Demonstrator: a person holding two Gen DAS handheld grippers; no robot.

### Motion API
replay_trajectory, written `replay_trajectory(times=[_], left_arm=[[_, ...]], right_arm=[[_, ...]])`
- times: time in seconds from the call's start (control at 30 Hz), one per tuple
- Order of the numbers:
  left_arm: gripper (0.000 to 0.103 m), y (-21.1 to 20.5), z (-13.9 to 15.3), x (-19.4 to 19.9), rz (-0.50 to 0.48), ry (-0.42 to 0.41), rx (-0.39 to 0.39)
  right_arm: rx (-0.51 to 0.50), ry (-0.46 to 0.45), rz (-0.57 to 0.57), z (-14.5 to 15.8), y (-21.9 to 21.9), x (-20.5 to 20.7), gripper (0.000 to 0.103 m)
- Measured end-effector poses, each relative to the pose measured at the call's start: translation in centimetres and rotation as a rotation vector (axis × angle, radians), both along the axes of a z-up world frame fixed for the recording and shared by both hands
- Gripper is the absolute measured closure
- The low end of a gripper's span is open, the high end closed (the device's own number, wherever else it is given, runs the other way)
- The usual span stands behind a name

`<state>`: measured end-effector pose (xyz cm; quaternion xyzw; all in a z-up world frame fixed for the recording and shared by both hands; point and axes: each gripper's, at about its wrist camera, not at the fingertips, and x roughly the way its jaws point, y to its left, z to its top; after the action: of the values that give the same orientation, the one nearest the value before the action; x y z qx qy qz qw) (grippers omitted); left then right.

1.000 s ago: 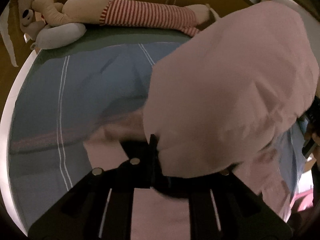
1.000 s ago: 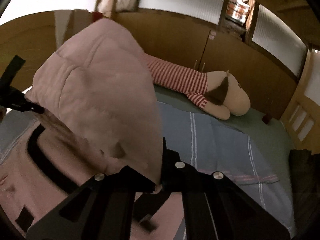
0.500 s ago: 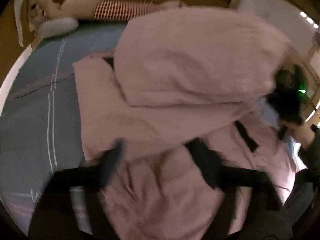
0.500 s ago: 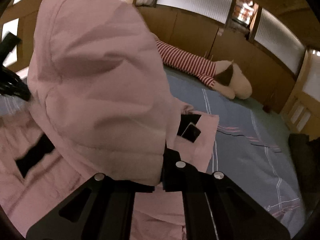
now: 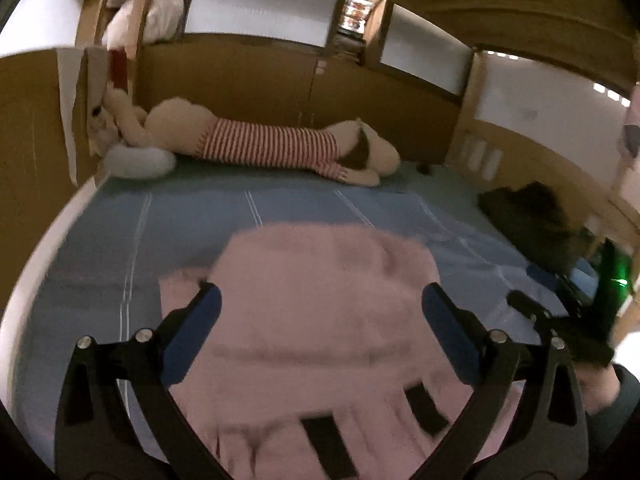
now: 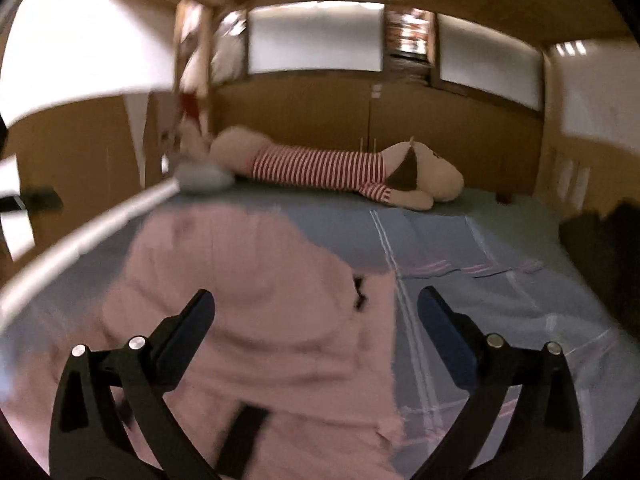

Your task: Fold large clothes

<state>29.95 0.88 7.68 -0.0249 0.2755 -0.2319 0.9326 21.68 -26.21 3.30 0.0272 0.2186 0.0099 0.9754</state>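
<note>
The left gripper (image 5: 320, 312) has its jaws spread wide with nothing pinched between them; they have just been opening. A second ago these jaws were pressed together on a fold of the pink jacket (image 5: 320, 304), which hung lifted and filled the right half of the left wrist view. Now the jacket lies flat on the bed (image 5: 120, 240), below and ahead of the gripper, with its hood folded down over the body and its black pocket tabs showing at about 6 o'clock in that view. The picture is blurred, so finer detail of the cloth cannot be told.

At 3 o'clock in the left wrist view the right gripper (image 6: 316, 312) shows as a dark shape with a green light, held in a hand (image 5: 600, 384). In its own view its jaws are also spread wide and empty; they too have just been opening, where a second ago they were clamped on the raised hood. The jacket now lies from 6 to 9 o'clock in the right wrist view, its right edge running between the two fingers, clear of both.

Along the far side of the bed, at 12 o'clock in both views, lies the plush dog (image 6: 340, 172) in a red-striped shirt, in the same place as before. A dark garment (image 6: 600, 248) sits at 3 o'clock.
</note>
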Motion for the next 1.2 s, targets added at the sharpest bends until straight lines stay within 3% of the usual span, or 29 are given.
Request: replay_trajectory(times=[0.13,0.27,0.33,0.43,0.5,0.57,0.63,0.77,0.87,0.93,1.03,1.2], left_arm=[[0.002,-2.9,-0.9,5.2,0.076,0.014,0.062],[0.002,-4.4,-5.8,8.6,0.098,0.133,0.102],[0.002,-4.7,-9.7,8.6,0.085,0.183,0.141],[0.002,-4.8,-15.7,8.4,0.069,0.254,0.209],[0.002,-4.7,-19.0,7.6,0.067,0.241,0.256],[0.002,-4.8,-20.6,6.9,0.067,0.193,0.282],[0.002,-4.8,-21.2,6.9,0.075,0.173,0.269],[0.002,-5.0,-20.8,6.9,0.067,0.155,0.272],[0.002,-4.1,-17.7,5.2,0.053,0.081,0.243],[0.002,-3.0,-13.8,1.7,0.056,-0.033,0.193],[0.002,-0.9,-9.1,-3.6,0.038,-0.095,0.117],[0.002,1.8,-5.3,-13.9,-0.025,-0.162,0.094]], right_arm=[[0.054,0.062,0.024,0.8,1.2,5.5,0.001],[0.021,0.095,0.039,-1.0,3.4,10.2,0.001],[0.015,0.123,0.049,-3.4,4.2,11.9,0.001],[0.029,0.289,0.078,-8.9,4.9,13.6,0.001],[0.025,0.411,0.087,-13.4,5.0,14.2,0.001],[-0.014,0.384,0.099,-15.8,5.3,13.6,0.001],[-0.022,0.369,0.091,-16.3,5.4,13.3,0.001],[-0.033,0.338,0.080,-16.4,5.8,13.1,0.001],[-0.017,0.245,0.070,-14.6,5.4,11.3,0.001],[0.009,0.086,0.068,-11.6,5.0,8.4,0.001],[0.054,-0.115,0.100,-6.7,4.4,2.3,0.001],[0.030,-0.173,0.193,-1.7,4.8,-7.6,0.001]])
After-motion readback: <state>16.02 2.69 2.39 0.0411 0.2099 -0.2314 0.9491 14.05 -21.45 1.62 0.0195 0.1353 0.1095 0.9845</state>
